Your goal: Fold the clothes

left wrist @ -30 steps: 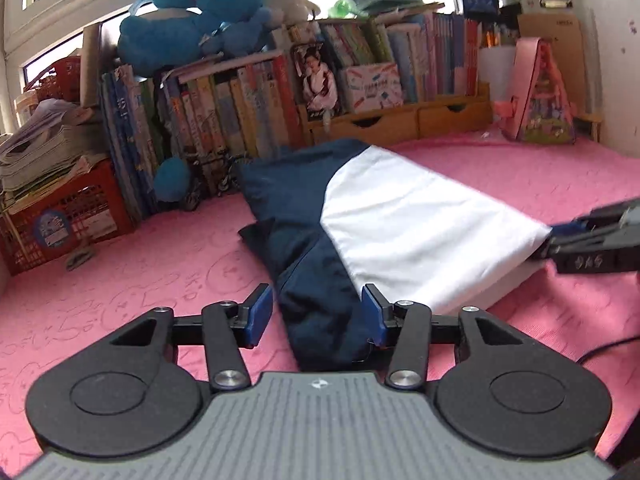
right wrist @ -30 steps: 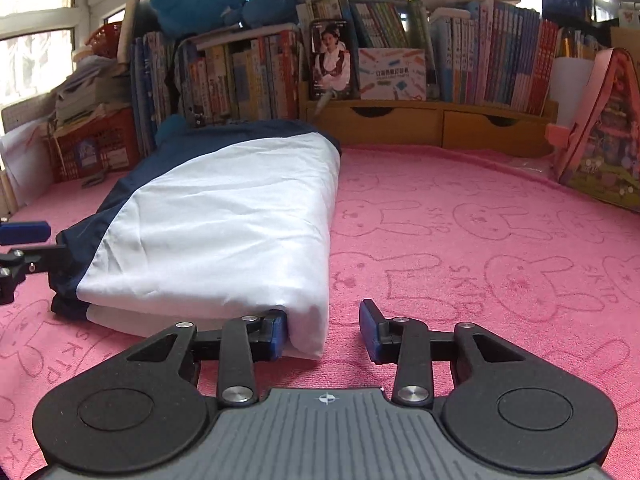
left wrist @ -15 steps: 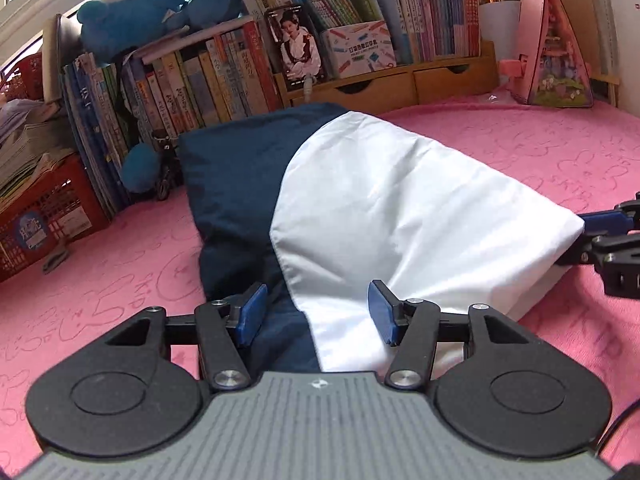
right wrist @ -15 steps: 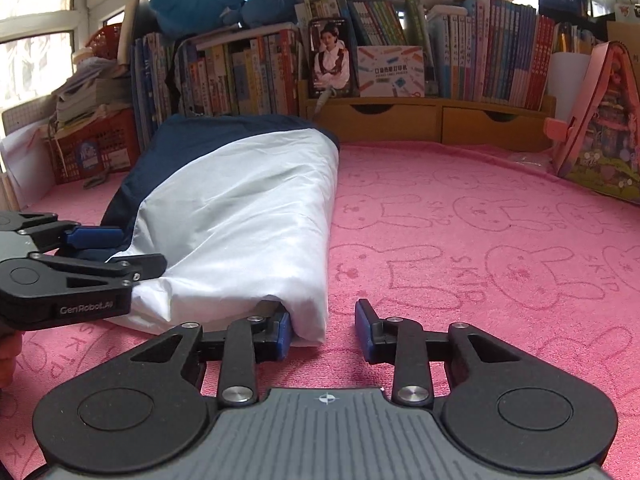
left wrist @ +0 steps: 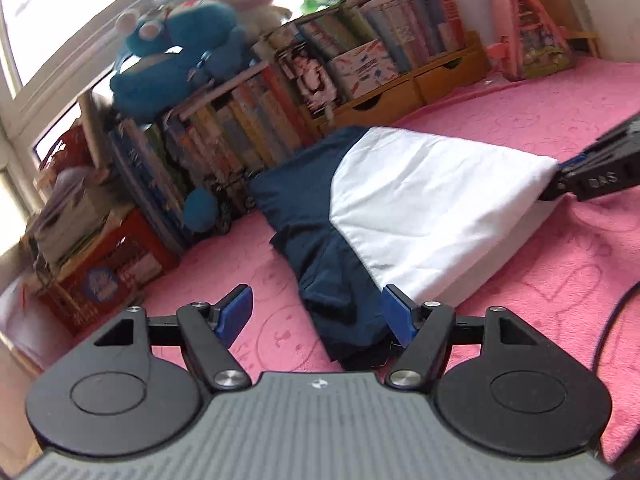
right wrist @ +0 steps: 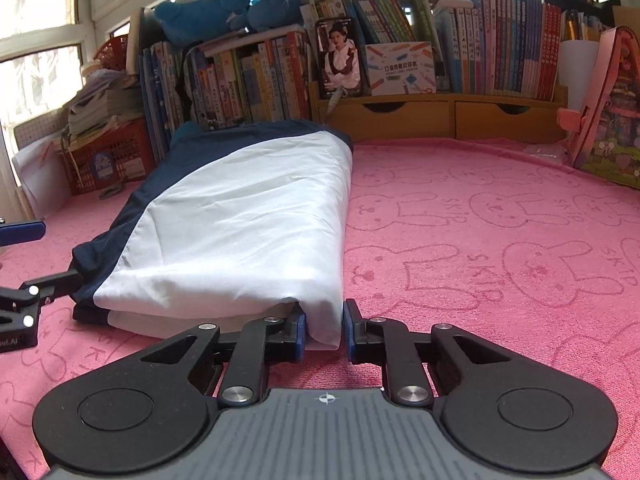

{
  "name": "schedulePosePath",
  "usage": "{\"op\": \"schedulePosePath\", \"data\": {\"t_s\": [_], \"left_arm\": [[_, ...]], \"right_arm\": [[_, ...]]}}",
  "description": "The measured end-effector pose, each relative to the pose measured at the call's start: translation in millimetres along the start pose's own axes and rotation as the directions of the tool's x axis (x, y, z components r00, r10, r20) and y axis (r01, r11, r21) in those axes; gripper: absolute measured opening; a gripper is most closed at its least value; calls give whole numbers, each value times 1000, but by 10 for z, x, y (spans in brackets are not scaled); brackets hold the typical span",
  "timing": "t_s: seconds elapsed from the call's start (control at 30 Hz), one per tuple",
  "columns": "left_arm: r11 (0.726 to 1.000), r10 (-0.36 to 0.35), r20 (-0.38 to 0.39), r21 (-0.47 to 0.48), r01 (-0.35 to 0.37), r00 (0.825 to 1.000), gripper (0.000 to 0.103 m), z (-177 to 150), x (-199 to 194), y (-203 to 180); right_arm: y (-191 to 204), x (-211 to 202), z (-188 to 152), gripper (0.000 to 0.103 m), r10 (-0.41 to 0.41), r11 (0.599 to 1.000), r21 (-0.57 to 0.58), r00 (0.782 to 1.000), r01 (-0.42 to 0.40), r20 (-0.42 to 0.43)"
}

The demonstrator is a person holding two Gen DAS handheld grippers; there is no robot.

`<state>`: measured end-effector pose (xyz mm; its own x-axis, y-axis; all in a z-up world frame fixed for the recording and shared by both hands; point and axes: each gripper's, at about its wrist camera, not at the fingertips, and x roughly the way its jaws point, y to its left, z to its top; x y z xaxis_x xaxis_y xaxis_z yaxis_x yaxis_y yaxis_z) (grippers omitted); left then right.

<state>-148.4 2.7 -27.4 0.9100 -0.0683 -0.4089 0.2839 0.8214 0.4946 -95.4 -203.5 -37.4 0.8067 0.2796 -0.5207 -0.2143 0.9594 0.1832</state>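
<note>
A folded garment (left wrist: pixel 432 204), white with navy at one end, lies on the pink bunny-print blanket (right wrist: pixel 500 240). In the left wrist view my left gripper (left wrist: pixel 318 314) is tilted and its jaws are opening. The navy hem (left wrist: pixel 344 300) lies loosely between them, near the right pad. My right gripper (right wrist: pixel 325 332) is closing its jaws, and the pads pinch the garment's (right wrist: pixel 240 232) white near corner. The right gripper (left wrist: pixel 592 176) shows at the white corner in the left wrist view. The left gripper (right wrist: pixel 24 260) shows at the left edge of the right wrist view.
Books on low shelves (right wrist: pixel 248 80) and wooden drawers (right wrist: pixel 440 120) line the far side, with plush toys (left wrist: pixel 180 48) on top. A red crate (left wrist: pixel 104 272) stands at the left and a pink toy house (right wrist: pixel 608 108) at the right. A dark cable (left wrist: pixel 612 320) crosses the blanket.
The left gripper went in over the garment's near edge, then drew back to the navy end, rolled, and its jaws widened. The right jaws narrowed onto the white corner.
</note>
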Motion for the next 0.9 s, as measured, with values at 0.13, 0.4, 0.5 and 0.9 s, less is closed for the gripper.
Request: {"op": "schedulePosePath", "data": {"t_s": [0.13, 0.4, 0.5, 0.9], "left_arm": [[969, -135, 93, 218, 112, 986, 78, 86, -18, -484], [935, -158, 146, 339, 100, 977, 78, 264, 454, -906], [929, -112, 145, 368, 52, 983, 77, 336, 647, -940], [907, -43, 44, 420, 20, 998, 18, 107, 630, -598]], "right_arm": [[-69, -21, 42, 20, 36, 997, 75, 999, -37, 12], [-171, -119, 238, 20, 103, 982, 152, 993, -109, 50], [-143, -145, 299, 20, 102, 985, 132, 993, -110, 64], [-58, -163, 214, 20, 14, 999, 38, 997, -17, 81]]}}
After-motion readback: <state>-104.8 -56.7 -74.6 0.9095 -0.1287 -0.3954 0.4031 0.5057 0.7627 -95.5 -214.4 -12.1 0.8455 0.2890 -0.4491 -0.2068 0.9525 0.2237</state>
